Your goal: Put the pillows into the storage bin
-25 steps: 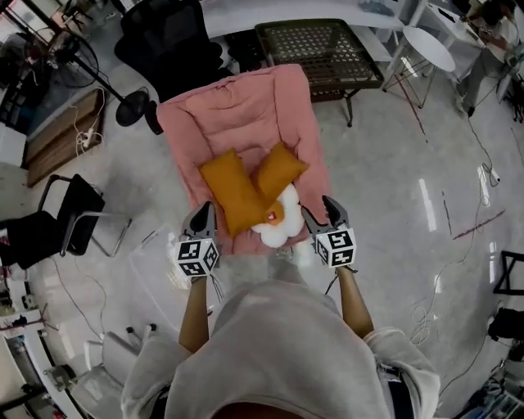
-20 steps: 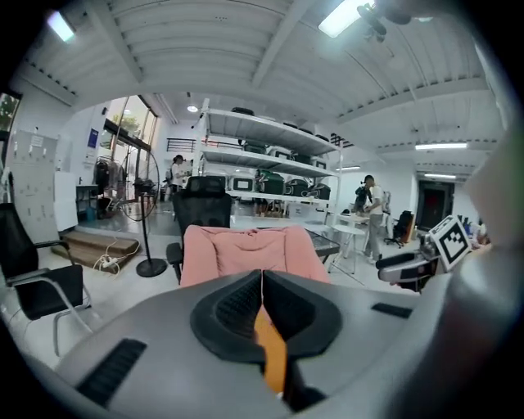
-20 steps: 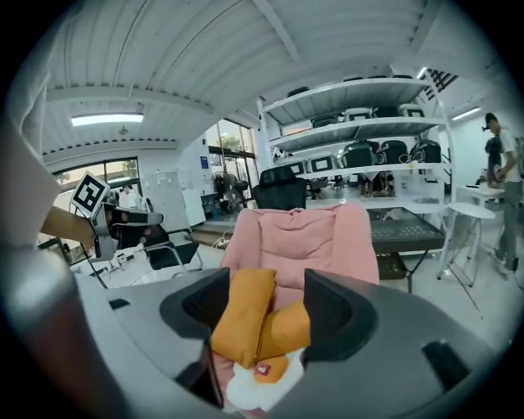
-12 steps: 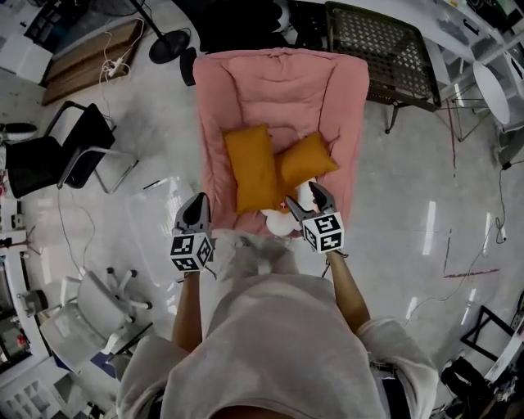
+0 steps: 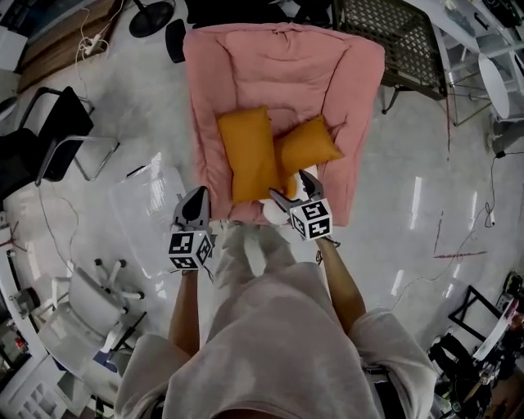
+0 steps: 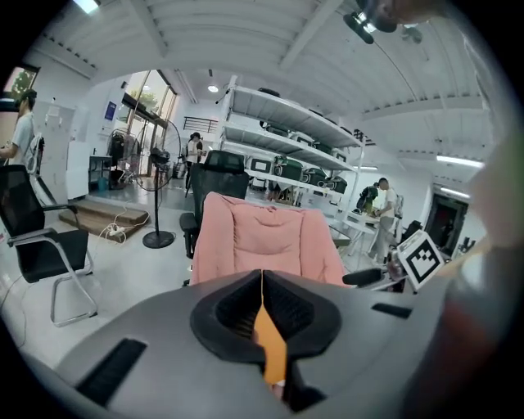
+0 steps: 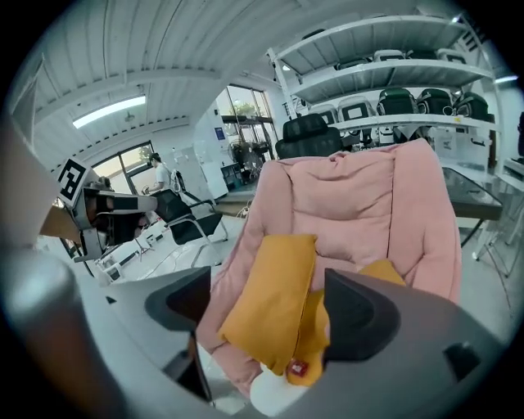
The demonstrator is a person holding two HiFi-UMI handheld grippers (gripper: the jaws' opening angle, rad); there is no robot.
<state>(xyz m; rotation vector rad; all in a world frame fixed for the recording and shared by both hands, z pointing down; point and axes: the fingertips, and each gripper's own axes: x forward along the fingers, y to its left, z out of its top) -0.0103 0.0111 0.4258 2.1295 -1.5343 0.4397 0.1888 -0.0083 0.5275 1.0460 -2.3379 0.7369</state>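
Note:
Two orange pillows lie on the pink padded chair (image 5: 278,57): a long one (image 5: 248,151) and a smaller one (image 5: 308,145) leaning against it. A white pillow (image 5: 273,214) peeks out at the seat's front edge. My right gripper (image 5: 291,191) hovers over that front edge, open, its jaws just opened wider; in the right gripper view the long orange pillow (image 7: 274,295) shows beyond the gap, untouched. My left gripper (image 5: 196,199) is shut and empty, left of the chair's front corner. A clear storage bin (image 5: 135,196) stands on the floor beside it.
A black cantilever chair (image 5: 49,143) stands left of the bin. A wire-mesh table (image 5: 385,33) sits behind the pink chair on the right, a fan base (image 5: 153,15) behind on the left. A white office chair (image 5: 90,311) is at lower left. Cables trail across the floor.
Both grippers have come down and forward to the chair's front edge. The right gripper's jaws have spread wider over the pillows. The left gripper stays shut.

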